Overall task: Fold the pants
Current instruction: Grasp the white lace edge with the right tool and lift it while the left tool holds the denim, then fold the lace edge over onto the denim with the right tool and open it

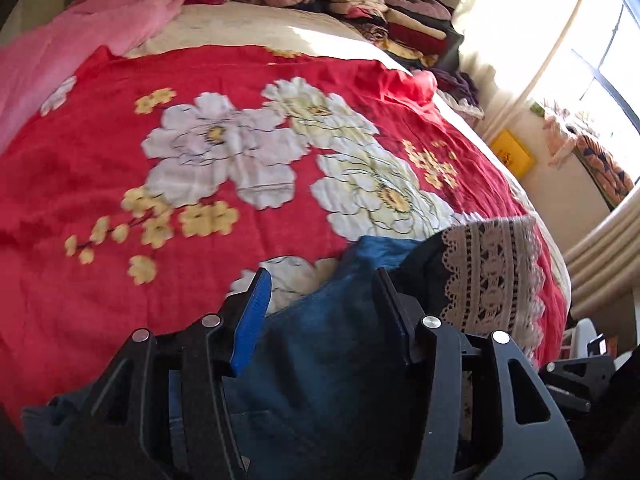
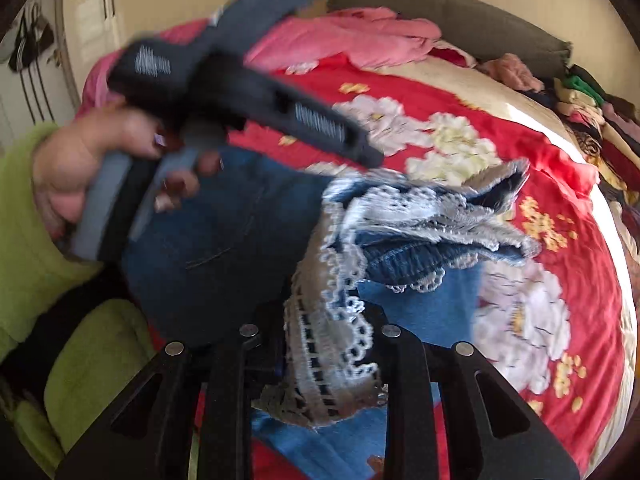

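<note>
i'm pinching the lace hem (image 2: 328, 344) in my right gripper (image 2: 320, 344), the pants (image 2: 240, 232) lying bunched just ahead, running leftward toward my left gripper (image 1: 320, 292), which is spreading wide over the denim, nearer the waist end, all on the red floral bedspread (image 1: 200, 80) stretching away beyond.

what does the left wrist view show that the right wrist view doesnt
Only the left wrist view shows the sunlit window, the yellow box beside the bed, and the left claw open over the jeans.

Only the right wrist view shows the person's hand in a green sleeve, the wardrobe doors, and the right claw around the lace hem.

Both show the jeans, the red flowered bedspread, the pink garment and the stacked clothes.
</note>
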Demonstrator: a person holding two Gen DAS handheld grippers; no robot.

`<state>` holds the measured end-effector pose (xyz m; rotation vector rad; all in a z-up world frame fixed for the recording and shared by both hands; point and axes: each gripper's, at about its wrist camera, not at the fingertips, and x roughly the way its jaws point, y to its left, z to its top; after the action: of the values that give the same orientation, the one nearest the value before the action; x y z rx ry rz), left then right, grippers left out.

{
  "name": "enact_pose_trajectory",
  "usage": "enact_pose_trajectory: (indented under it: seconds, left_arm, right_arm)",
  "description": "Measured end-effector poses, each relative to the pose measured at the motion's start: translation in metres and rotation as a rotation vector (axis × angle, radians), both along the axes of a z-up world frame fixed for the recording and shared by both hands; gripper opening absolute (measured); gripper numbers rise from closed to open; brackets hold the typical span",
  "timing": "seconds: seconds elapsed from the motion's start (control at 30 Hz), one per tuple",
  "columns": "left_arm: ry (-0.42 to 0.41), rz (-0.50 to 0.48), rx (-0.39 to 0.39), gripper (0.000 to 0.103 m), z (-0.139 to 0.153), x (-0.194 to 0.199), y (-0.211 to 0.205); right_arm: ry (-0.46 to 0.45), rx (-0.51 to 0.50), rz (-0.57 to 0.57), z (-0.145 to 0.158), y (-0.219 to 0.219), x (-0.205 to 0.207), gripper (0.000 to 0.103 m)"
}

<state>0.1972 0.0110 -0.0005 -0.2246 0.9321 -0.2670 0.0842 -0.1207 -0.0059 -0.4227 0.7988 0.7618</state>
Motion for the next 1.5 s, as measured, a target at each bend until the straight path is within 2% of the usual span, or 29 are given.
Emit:
enact_pose_trajectory:
  seconds: [0.1, 0.2, 0.27, 0.43, 0.53, 0.63, 0.8, 0.83, 0.87, 0.93, 1.03, 1.1, 1.13, 1.17, 1.23, 1.33, 1.5]
  left_arm:
    - [-0.019, 0.045, -0.065, 0.047, 0.006, -0.007, 0.023]
    - [-0.042, 0.072, -0.181, 0.056, 0.013, -0.012, 0.04]
    - [-0.043, 0.084, -0.231, 0.059, 0.013, -0.013, 0.044]
    - [-0.029, 0.082, -0.231, 0.065, 0.004, -0.013, 0.042]
    - [0.006, 0.055, -0.26, 0.068, -0.006, -0.011, 0.035]
    - [0.039, 0.042, -0.22, 0.073, -0.018, -0.006, 0.023]
    - [0.08, 0.023, -0.158, 0.076, -0.035, 0.001, 0.006]
    - [0.083, 0.028, -0.122, 0.069, -0.037, 0.0, 0.002]
    - [0.081, 0.031, -0.081, 0.048, -0.038, 0.0, -0.003]
    - [0.064, 0.003, -0.065, 0.028, -0.037, -0.003, -0.013]
    - [-0.016, -0.034, -0.018, 0.025, -0.022, -0.006, -0.023]
    - [0.004, -0.027, -0.013, 0.032, -0.026, -0.002, -0.02]
    - [0.029, 0.0, 0.018, 0.046, -0.035, 0.001, -0.017]
    - [0.041, 0.022, 0.028, 0.05, -0.04, 0.001, -0.015]
    - [0.031, 0.029, 0.013, 0.051, -0.037, -0.005, -0.012]
    - [-0.001, 0.035, 0.046, 0.058, -0.021, -0.019, -0.014]
    - [-0.007, 0.05, 0.057, 0.059, -0.005, -0.06, -0.018]
  right_arm:
    - [-0.012, -0.016, 0.022, -0.006, 0.016, -0.011, 0.03]
    - [-0.03, 0.009, 0.051, 0.0, 0.022, -0.021, 0.05]
    - [-0.03, 0.023, 0.063, 0.006, 0.021, -0.027, 0.055]
    - [-0.007, 0.127, 0.072, 0.028, -0.007, -0.035, 0.069]
    - [0.005, 0.163, 0.054, 0.037, -0.029, -0.04, 0.07]
    - [-0.003, 0.16, 0.014, 0.037, -0.048, -0.043, 0.07]
    - [0.04, 0.136, -0.043, 0.021, -0.066, -0.036, 0.07]
    - [0.052, 0.125, -0.058, 0.016, -0.067, -0.032, 0.07]
    - [0.067, 0.119, -0.072, 0.009, -0.069, -0.026, 0.07]
    - [0.102, 0.109, -0.099, 0.0, -0.071, -0.019, 0.07]
    - [0.134, 0.094, -0.118, -0.01, -0.071, -0.014, 0.07]
    - [0.138, 0.088, -0.127, -0.013, -0.071, -0.012, 0.07]
    - [0.142, 0.093, -0.131, -0.012, -0.071, -0.011, 0.07]
    - [0.142, 0.099, -0.134, -0.011, -0.072, -0.01, 0.07]
    - [0.129, 0.122, -0.142, -0.007, -0.076, -0.01, 0.071]
    - [0.117, 0.145, -0.156, -0.003, -0.081, -0.007, 0.071]
    - [0.113, 0.184, -0.163, -0.002, -0.09, -0.007, 0.071]
